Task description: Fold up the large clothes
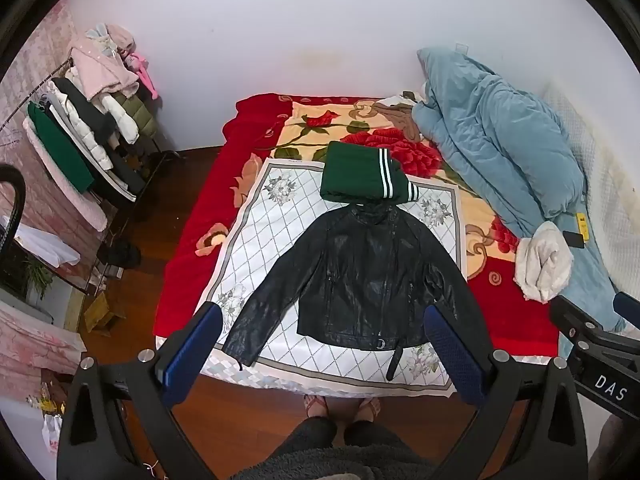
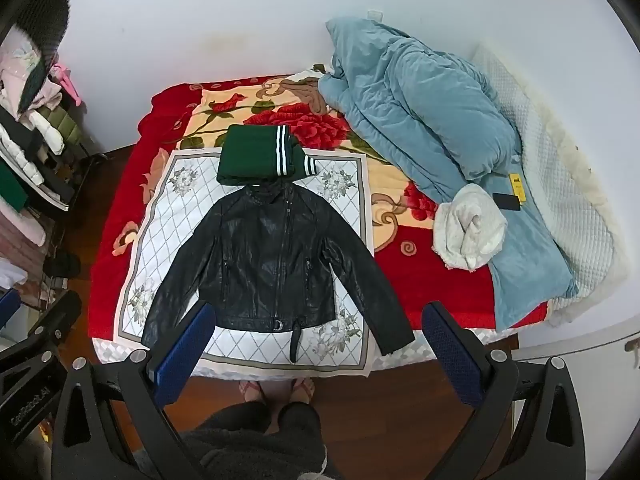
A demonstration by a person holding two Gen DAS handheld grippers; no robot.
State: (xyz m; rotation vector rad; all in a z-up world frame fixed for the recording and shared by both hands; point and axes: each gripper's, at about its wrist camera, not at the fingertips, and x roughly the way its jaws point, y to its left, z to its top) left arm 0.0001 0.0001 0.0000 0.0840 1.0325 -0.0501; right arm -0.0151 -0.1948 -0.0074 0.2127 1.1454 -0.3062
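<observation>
A black leather jacket (image 1: pixel 360 276) lies flat, front up, sleeves spread, on a white floral cloth (image 1: pixel 260 240) on the bed; it also shows in the right wrist view (image 2: pixel 268 264). A folded green garment with white stripes (image 1: pixel 364 176) (image 2: pixel 260 158) lies just beyond its collar. My left gripper (image 1: pixel 326 344) is open and empty, held above the jacket's hem. My right gripper (image 2: pixel 320 340) is open and empty, above the bed's near edge; its body shows at the right of the left wrist view (image 1: pixel 592 344).
A red floral blanket (image 1: pixel 192 280) covers the bed. A blue quilt (image 2: pixel 420 120) and a white bundled garment (image 2: pixel 468 228) lie on the right side. A clothes rack (image 1: pixel 88 132) stands left. The person's feet (image 1: pixel 340 404) stand at the bed's near edge on wooden floor.
</observation>
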